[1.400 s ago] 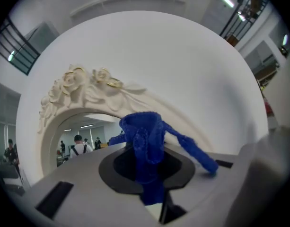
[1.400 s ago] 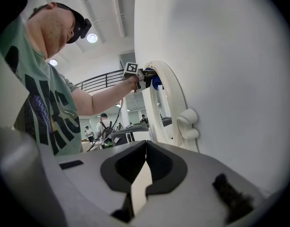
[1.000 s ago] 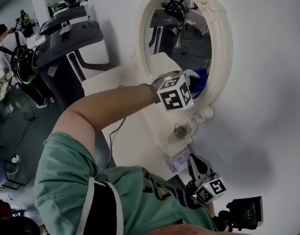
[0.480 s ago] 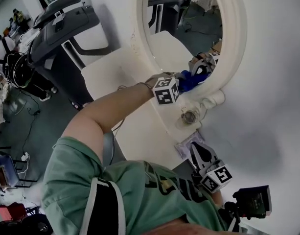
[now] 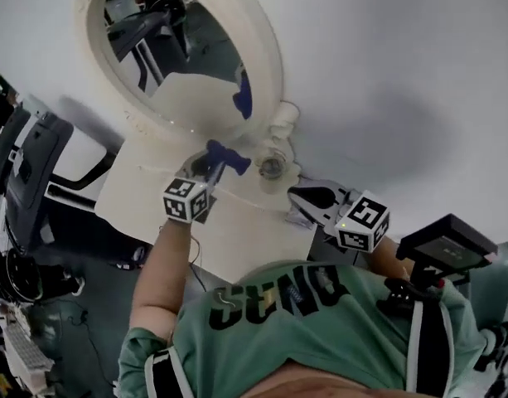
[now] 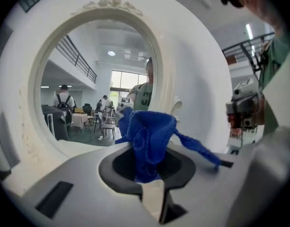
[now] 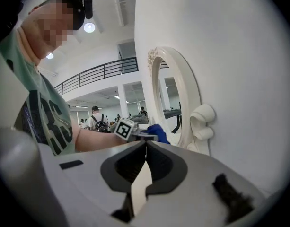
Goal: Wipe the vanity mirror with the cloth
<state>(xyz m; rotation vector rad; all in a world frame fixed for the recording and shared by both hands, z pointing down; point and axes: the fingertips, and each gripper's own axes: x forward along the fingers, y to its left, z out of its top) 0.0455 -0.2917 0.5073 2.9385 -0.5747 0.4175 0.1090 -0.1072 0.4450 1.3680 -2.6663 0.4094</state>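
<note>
Standing on the white desk point(image 5: 142, 199) against the wall, the oval mirror point(image 5: 175, 60) dominates. Near its lower frame, the left claw point(image 6: 150, 174) pinches the blue cloth point(image 6: 148, 132). The right claw point(image 7: 145, 150), pressed together and empty, hovers well apart.

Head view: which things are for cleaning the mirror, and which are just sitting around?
For the job:
vanity mirror
blue cloth
left gripper, shut on the cloth

Just sitting around:
right gripper, shut and empty
small round object by the mirror's foot
treadmill
</note>
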